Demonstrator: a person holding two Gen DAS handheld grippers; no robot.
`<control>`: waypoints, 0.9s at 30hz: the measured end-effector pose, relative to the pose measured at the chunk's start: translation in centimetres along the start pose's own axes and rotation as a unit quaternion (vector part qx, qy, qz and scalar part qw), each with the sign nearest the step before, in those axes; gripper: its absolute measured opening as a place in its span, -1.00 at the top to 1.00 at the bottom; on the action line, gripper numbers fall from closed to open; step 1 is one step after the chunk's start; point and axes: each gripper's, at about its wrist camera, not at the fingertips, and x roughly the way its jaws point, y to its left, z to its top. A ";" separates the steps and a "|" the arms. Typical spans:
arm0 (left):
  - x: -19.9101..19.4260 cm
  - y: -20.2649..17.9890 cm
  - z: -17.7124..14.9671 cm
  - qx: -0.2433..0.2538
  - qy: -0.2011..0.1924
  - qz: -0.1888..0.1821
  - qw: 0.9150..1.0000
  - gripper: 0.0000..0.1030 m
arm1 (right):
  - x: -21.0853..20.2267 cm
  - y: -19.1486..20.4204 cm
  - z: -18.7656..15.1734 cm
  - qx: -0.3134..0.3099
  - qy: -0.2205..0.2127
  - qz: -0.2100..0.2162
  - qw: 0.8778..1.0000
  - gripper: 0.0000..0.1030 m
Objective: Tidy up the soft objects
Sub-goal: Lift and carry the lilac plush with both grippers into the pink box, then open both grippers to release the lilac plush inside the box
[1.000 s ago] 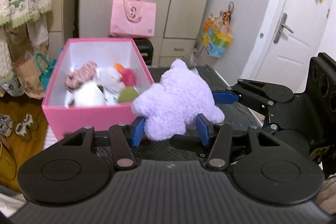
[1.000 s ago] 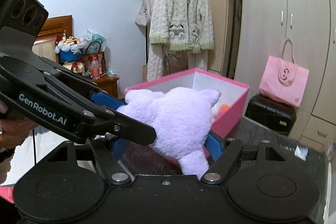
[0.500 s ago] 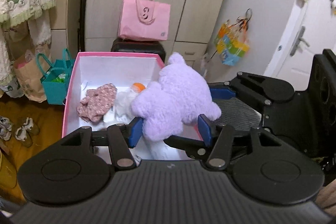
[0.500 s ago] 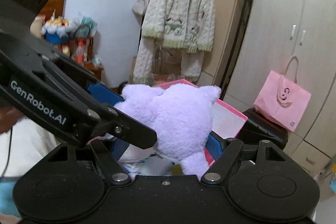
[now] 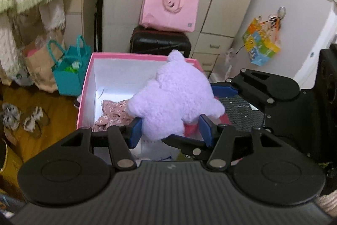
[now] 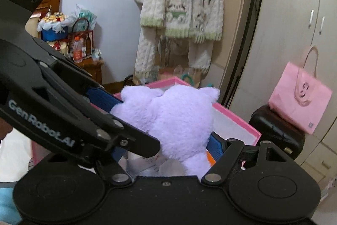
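Overhead, purple plush toy [image 5: 174, 98] above pink box [image 5: 88, 81], clamped between both claws, left [image 5: 170, 130] and right [image 6: 168, 148].

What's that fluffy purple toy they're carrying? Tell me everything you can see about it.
The purple plush toy is pale lilac with thick, fuzzy pile, a rounded body, small ears and stubby limbs; no face shows. It hangs above the open pink box, over the floral cloth inside. The left hand-held gripper has its blue pads at the lower end, and the right hand-held gripper squeezes its body from either side.
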 end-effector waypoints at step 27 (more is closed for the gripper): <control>-1.6 1.4 -2.0 -0.047 -0.044 0.006 0.998 -0.19 | -0.1 -2.9 -1.0 0.015 0.037 0.004 0.999 -0.70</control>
